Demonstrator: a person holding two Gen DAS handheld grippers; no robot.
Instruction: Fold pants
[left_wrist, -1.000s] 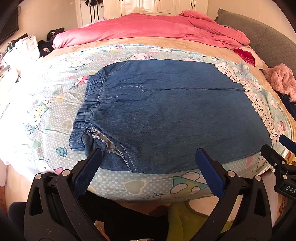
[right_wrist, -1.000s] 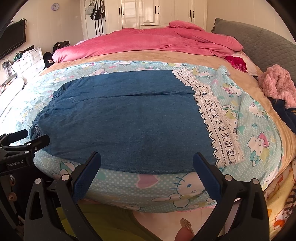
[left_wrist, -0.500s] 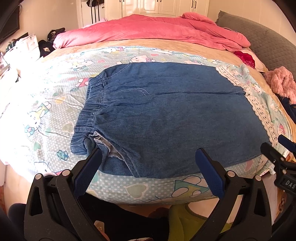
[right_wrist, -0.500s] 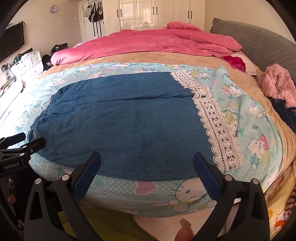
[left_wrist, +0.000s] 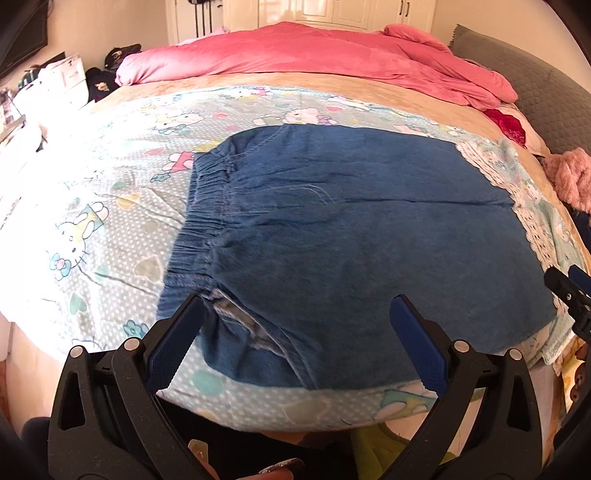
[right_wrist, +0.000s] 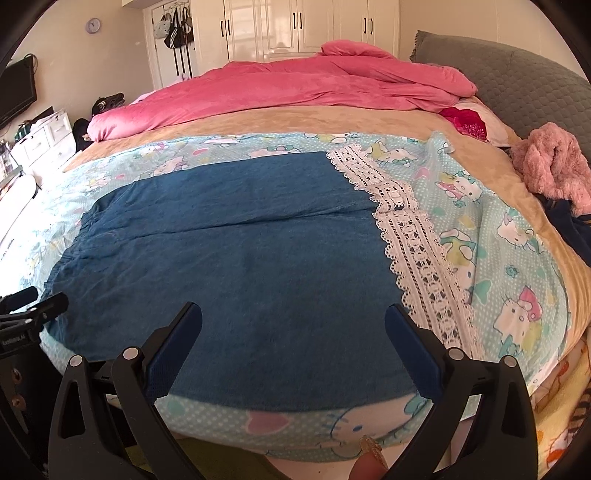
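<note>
Blue denim pants (left_wrist: 362, 236) lie spread flat across a Hello Kitty sheet (left_wrist: 110, 206) on the bed, elastic waistband to the left, white lace hems (right_wrist: 417, 258) to the right. The pants also fill the right wrist view (right_wrist: 240, 266). My left gripper (left_wrist: 295, 339) is open and empty, its left finger over the near waistband corner. My right gripper (right_wrist: 293, 343) is open and empty, hovering over the near edge of the leg close to the lace hem. Each gripper's tip shows at the edge of the other's view.
A pink duvet (right_wrist: 288, 88) is bunched at the far side of the bed. A pink fluffy garment (right_wrist: 554, 166) lies at the right by the grey headboard (right_wrist: 517, 77). White drawers (right_wrist: 44, 136) stand at the left. Wardrobes line the back wall.
Both grippers have moved forward and lower toward the near edge of the pants. Both remain open and empty. The pants have not moved.
</note>
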